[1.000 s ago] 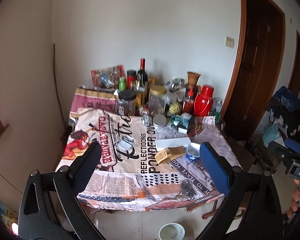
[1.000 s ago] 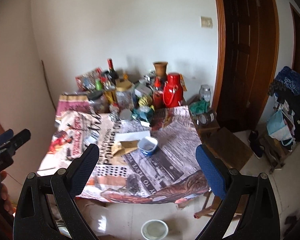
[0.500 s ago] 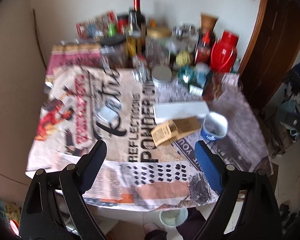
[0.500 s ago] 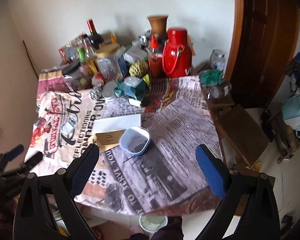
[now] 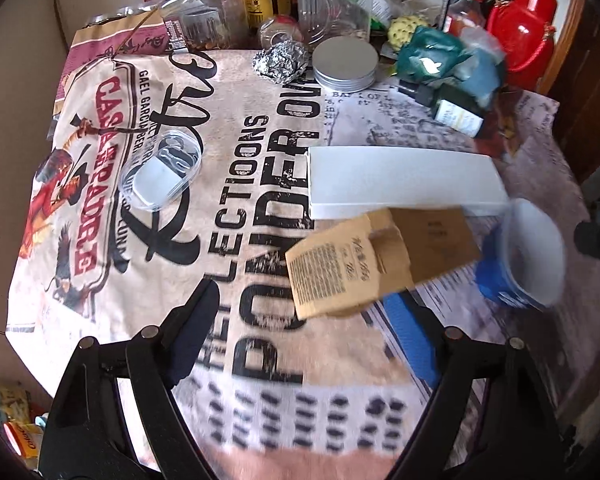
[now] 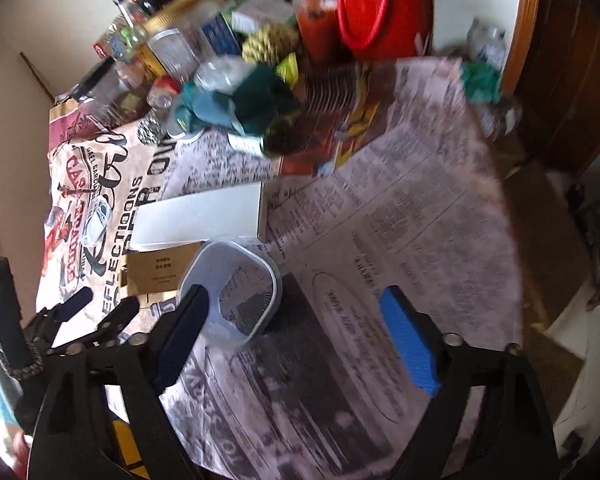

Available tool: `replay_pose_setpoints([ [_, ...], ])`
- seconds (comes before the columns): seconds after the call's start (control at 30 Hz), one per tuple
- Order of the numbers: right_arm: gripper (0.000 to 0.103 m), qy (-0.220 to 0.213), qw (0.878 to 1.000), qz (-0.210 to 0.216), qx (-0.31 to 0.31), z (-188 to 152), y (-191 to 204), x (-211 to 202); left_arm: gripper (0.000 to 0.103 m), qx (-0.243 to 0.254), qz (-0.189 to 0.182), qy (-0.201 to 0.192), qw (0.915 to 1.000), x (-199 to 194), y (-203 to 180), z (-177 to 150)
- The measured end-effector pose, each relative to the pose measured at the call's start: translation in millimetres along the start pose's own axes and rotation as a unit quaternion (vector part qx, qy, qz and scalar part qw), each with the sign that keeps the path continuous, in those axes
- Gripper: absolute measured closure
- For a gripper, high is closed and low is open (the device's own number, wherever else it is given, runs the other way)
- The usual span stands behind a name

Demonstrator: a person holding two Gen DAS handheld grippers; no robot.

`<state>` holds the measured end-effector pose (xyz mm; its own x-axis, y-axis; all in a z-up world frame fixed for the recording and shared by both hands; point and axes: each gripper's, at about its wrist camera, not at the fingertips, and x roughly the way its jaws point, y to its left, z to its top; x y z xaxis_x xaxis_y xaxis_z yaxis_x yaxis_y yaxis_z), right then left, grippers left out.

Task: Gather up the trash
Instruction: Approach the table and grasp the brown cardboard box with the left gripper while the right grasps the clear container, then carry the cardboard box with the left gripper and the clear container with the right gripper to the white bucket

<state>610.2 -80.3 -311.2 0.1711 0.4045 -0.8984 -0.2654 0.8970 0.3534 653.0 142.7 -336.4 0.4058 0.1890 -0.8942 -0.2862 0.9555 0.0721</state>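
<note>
Covering the table is a printed cloth w/ big black lettering and newspaper-style panels; pale wall behind, dark wood door frame at the right. Back edge is packed w/ clutter: clear jars, bottles, a foil ball, a round metal lid, a teal bag and a red thermos.

Mid-table trash: a white flat box, w/ a brown cardboard box overlapping its near edge, flaps open. Just beside the cardboard on the right sits a blue-and-white plastic cup (empty, as far as can be seen). A clear plastic tray lies well apart toward the left side.

Left gripper hangs above the cloth, jaws wide but closing, the cardboard's near corner lying between the fingers, no pad contact seen. Right gripper likewise closing, its dark finger overlapping the cup's rim; contact unclear, frame blurred. Nothing gripped by either.
</note>
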Motion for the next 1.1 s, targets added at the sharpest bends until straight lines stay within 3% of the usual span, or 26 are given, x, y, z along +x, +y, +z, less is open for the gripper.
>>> replay_pose_setpoints([
  [0.07, 0.045, 0.012, 1.0, 0.01, 0.015, 0.6, -4.3, 9.7, 0.022, 0.0, 0.003, -0.006, 1.0, 6.1, -2.1, 1.8],
  [0.13, 0.05, 0.018, 0.999, 0.023, 0.028, 1.0, -7.3, 16.6, 0.027, 0.007, 0.0, -0.01, 0.9999, 10.1, -4.3, 3.7],
  [0.27, 0.075, 0.027, 0.999, 0.026, 0.019, 2.7, -5.4, 22.7, 0.05, 0.021, -0.004, -0.014, 0.9997, 14.6, -7.8, 6.9],
  [0.33, 0.081, 0.031, 0.999, 0.022, 0.01, 3.4, -2.5, 25.4, 0.06, 0.022, -0.011, -0.008, 0.9997, 17.9, -7.8, 8.6],
  [0.4, 0.093, 0.026, 1.0, 0.016, 0.003, 3.9, -0.2, 25.6, 0.062, 0.017, -0.01, -0.002, 0.9998, 19.3, -6.2, 10.7],
  [0.43, 0.094, 0.02, 1.0, 0.01, -0.003, 3.5, 2.4, 24.3, 0.069, 0.013, -0.005, 0.0, 0.9999, 19.4, -4.4, 11.8],
  [0.73, 0.095, -0.024, 0.998, -0.029, -0.039, -3.9, 23.5, 4.1, 0.071, -0.008, -0.023, -0.014, 0.9996, -2.4, 17.1, 5.1],
  [1.1, 0.095, -0.111, 0.993, -0.032, 0.0, -42.3, 55.6, -66.3, 0.071, 0.004, -0.067, -0.065, 0.9956, -86.2, 57.4, -9.7],
])
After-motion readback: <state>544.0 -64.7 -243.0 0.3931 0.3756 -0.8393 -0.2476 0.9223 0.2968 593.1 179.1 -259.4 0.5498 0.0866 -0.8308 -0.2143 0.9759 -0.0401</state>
